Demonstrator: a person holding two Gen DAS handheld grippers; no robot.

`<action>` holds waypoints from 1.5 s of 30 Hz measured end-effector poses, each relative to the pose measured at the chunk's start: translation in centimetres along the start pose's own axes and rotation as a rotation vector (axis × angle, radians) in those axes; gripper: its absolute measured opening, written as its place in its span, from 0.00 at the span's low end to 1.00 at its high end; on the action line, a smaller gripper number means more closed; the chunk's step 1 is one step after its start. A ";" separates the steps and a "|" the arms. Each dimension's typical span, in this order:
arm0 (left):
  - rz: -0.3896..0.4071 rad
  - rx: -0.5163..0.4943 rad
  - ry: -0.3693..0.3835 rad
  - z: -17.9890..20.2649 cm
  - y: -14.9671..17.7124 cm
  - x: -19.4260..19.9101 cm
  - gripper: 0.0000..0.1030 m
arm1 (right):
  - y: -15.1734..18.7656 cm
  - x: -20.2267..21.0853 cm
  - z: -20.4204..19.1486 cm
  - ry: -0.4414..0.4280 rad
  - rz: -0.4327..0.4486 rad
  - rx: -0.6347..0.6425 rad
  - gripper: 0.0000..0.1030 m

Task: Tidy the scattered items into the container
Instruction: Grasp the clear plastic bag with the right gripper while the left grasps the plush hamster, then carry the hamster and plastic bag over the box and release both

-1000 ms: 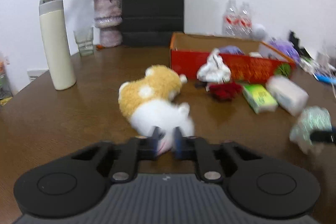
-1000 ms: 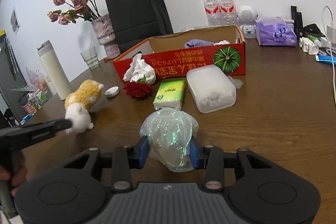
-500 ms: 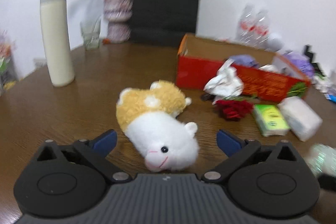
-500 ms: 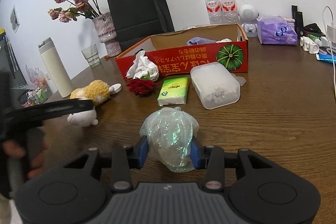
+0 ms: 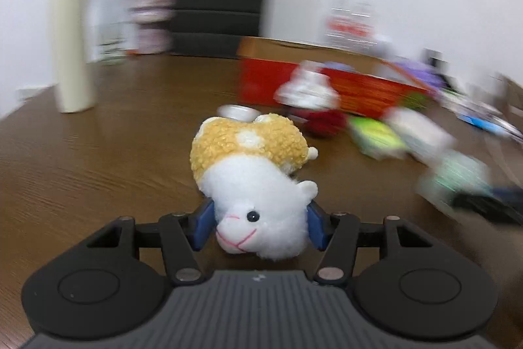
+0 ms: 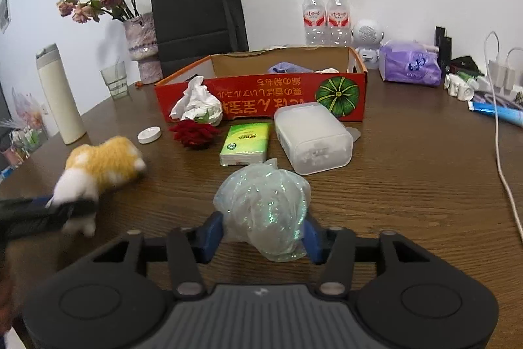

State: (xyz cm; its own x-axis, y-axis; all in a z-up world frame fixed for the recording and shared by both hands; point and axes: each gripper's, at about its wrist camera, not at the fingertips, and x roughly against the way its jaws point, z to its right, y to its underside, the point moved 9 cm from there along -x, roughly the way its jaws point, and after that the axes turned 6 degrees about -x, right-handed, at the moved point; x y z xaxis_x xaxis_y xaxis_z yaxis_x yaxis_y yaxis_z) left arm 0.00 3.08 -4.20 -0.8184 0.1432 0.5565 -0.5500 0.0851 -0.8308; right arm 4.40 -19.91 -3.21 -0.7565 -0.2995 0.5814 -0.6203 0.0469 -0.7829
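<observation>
On the long side of the red cardboard box we see a row of yellow East Asian characters printed upside down, beside a picture of a green pumpkin; we cannot read them for certain. The two clear plastic water bottles carry red-and-white labels with characters too small for us to make out. The green tissue packet and the purple soft tissue pack bear round logos and print we cannot read.

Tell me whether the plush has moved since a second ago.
Yes. In the right wrist view the plush lies farther from the cap, toward the camera.
</observation>
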 end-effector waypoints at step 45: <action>-0.015 0.038 -0.070 -3.2 -29.4 -19.5 0.43 | -30.7 -14.4 4.4 0.107 -0.016 0.077 0.40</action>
State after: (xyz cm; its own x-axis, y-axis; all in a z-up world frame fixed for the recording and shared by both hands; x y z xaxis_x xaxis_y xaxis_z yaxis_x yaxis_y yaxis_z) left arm 32.66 0.90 9.36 -0.8187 0.0726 0.5696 -0.5675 0.0493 -0.8219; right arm 35.23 -21.29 11.47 -0.7666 -0.1962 0.6114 -0.6183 -0.0313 -0.7853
